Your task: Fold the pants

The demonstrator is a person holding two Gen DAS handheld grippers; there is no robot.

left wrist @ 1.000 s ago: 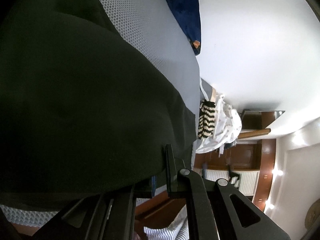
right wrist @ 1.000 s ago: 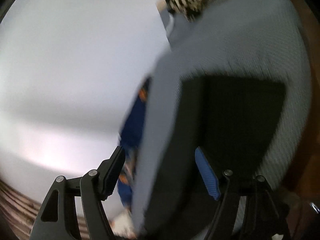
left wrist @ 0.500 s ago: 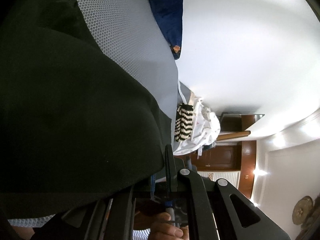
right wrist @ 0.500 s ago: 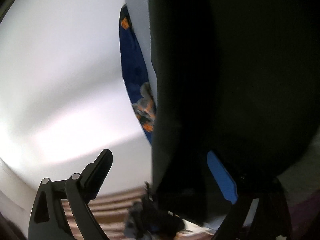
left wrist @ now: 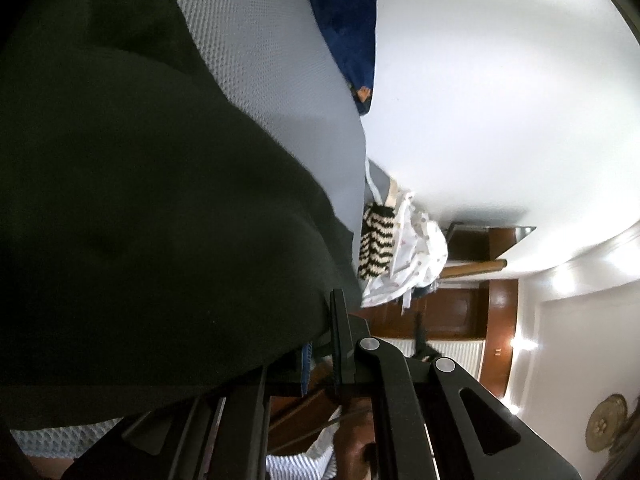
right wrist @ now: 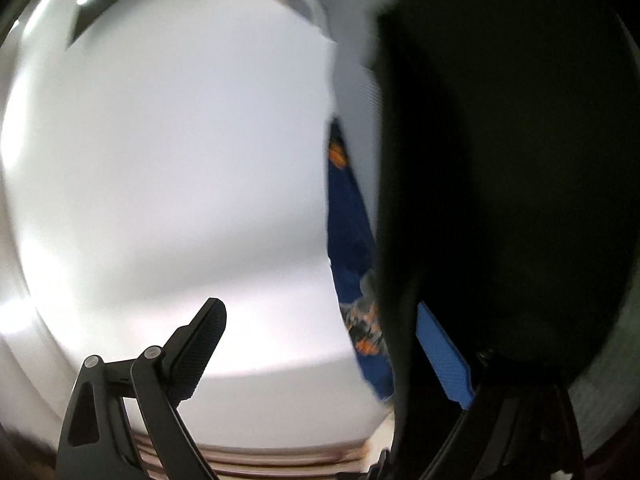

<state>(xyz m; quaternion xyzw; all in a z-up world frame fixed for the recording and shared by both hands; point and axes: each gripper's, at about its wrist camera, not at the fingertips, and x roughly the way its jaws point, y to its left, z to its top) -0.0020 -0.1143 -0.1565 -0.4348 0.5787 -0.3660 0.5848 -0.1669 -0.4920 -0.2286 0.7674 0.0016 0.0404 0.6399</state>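
Observation:
The dark pants (left wrist: 140, 220) fill the left of the left wrist view, lying on a grey textured bed cover (left wrist: 280, 80). My left gripper (left wrist: 320, 340) has its jaws close together at the pants' edge, and dark fabric hangs over the left finger; the grip itself is hidden. In the right wrist view the pants (right wrist: 512, 180) fill the right side, draped over the blue-padded right finger (right wrist: 444, 356). My right gripper (right wrist: 320, 340) is wide open, its black left finger (right wrist: 200, 344) in free air before a white wall.
A blue patterned cloth (left wrist: 348, 20) lies at the bed's far edge, also in the right wrist view (right wrist: 352, 240). A black-and-white zigzag cloth (left wrist: 376, 244) and white laundry (left wrist: 416, 256) lie beyond the bed. Brown wood furniture (left wrist: 452, 312) stands behind.
The right wrist view swung, and the pants shifted to its right side while the gripper stayed open. The left view barely moved; the hand seen below the left gripper has dropped lower.

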